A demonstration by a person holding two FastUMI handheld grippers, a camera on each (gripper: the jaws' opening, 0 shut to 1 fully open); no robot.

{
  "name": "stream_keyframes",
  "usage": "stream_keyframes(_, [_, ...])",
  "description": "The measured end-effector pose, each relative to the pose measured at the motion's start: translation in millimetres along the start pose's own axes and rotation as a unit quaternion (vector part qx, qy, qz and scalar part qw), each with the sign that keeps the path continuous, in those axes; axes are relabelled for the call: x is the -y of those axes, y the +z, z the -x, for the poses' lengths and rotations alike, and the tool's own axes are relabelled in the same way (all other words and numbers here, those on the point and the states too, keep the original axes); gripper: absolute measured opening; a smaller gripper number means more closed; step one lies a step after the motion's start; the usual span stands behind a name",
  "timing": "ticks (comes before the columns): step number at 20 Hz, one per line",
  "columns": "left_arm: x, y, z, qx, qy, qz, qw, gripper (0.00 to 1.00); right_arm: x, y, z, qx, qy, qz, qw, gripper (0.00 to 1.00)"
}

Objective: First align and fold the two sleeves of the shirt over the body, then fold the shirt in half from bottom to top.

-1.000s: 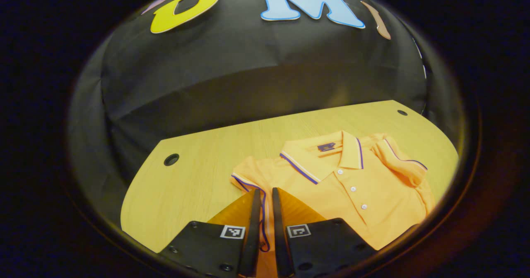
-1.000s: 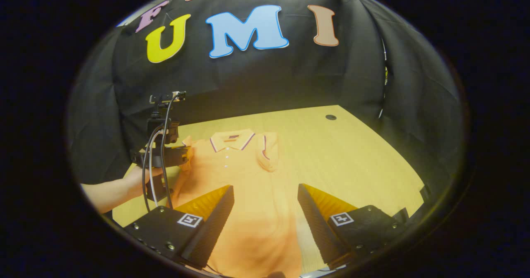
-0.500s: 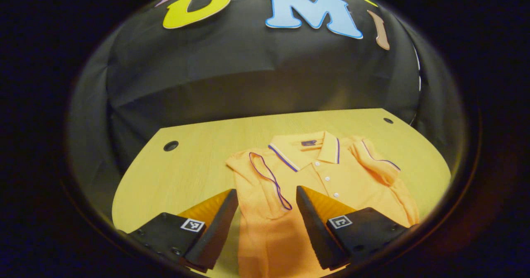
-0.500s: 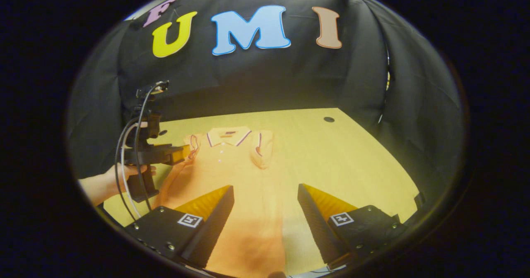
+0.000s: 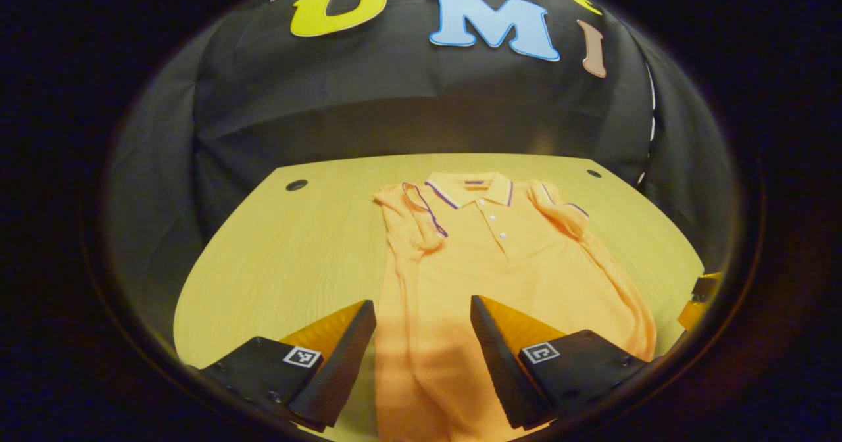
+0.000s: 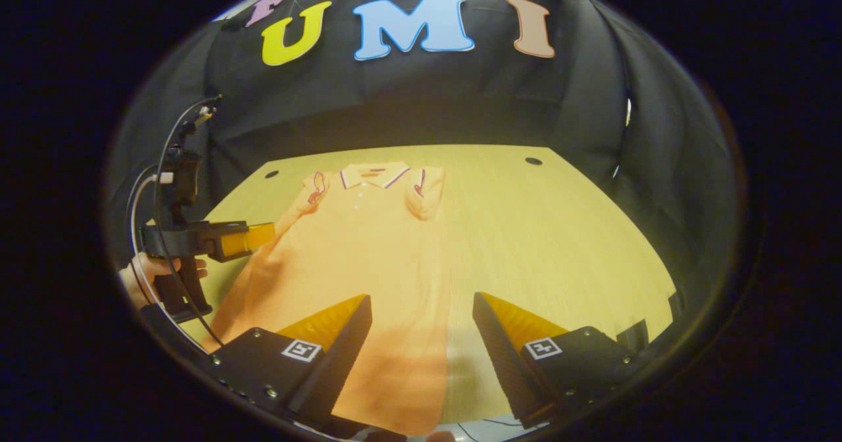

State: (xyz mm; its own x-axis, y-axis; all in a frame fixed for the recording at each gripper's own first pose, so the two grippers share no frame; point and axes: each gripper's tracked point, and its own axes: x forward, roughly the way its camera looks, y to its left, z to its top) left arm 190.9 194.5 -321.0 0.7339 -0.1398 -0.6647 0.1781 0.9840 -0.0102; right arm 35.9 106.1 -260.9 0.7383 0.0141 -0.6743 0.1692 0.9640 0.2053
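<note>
The left hand-held gripper (image 5: 423, 323) has released the left sleeve (image 5: 414, 221), now folded at 12 o'clock; both sleeves done, right hand-held gripper (image 6: 422, 323) open too.

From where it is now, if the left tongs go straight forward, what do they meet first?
Probably the orange shirt: its lower body lies between the open left tongs. Their height over it is unclear.
</note>
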Motion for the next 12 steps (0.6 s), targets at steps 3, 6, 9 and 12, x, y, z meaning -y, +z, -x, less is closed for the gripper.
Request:
stream_keyframes(3, [1,-32,36,0.000,0.000,0.004,1.000,0.95,0,-31,11,-0.019,-0.001,0.002,1.000,0.96])
stream_keyframes(6, [2,-61,64,-0.010,0.000,0.001,1.000,0.95,-1,-55,22,-0.031,0.001,0.007,0.999,0.96])
stream_keyframes(9, [2,-77,89,-0.006,0.000,0.005,1.000,0.95,1,-70,32,-0.037,0.000,0.009,0.999,0.96])
stream_keyframes(12, [3,-89,108,-0.004,-0.001,0.009,1.000,0.95,1,-85,38,-0.046,0.001,0.015,0.999,0.96])
